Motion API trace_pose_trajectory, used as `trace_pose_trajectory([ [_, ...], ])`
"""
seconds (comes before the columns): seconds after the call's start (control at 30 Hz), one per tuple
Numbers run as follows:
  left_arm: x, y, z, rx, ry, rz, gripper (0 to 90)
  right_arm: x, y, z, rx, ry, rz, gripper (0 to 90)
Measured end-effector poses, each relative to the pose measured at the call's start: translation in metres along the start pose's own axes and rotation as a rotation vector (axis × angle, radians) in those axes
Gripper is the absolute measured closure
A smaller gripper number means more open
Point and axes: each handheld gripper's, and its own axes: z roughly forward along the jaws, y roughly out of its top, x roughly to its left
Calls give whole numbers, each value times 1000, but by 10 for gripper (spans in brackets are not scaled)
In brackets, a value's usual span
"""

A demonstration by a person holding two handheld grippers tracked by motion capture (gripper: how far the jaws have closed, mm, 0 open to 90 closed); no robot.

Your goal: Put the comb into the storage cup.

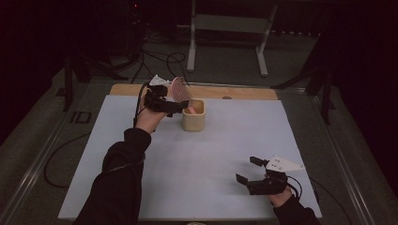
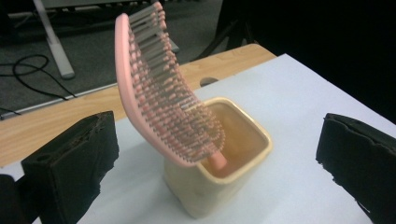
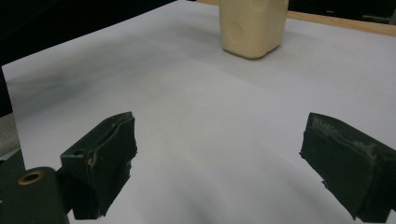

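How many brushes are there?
1. The pink brush stands handle-down in the cup, leaning over its rim, at the far side of the table. None seems hidden.

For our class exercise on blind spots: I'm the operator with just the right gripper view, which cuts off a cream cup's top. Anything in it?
Observer: Yes, a pink brush stands handle-down in the cup.
Operator: Are the left tongs holding it?
Observer: No, the left tongs are open, jaws wide apart and not touching it.
Operator: Which way does the brush lean?
Observer: In the high view its head tips left, beyond the rim, toward the left hand.
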Motion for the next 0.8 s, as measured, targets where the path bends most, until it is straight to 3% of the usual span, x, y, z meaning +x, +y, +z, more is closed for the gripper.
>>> trace_pose_trajectory([
  [0.2,1,-8,-9,0,-20,18,1,0,0,1,1,-1,-3,98],
  [0.47,6,-21,-21,24,-18,28,1,0,0,1,-3,-3,-1,98],
  [0.8,6,-38,-35,21,-25,40,1,-1,0,2,-1,-7,-3,98],
])
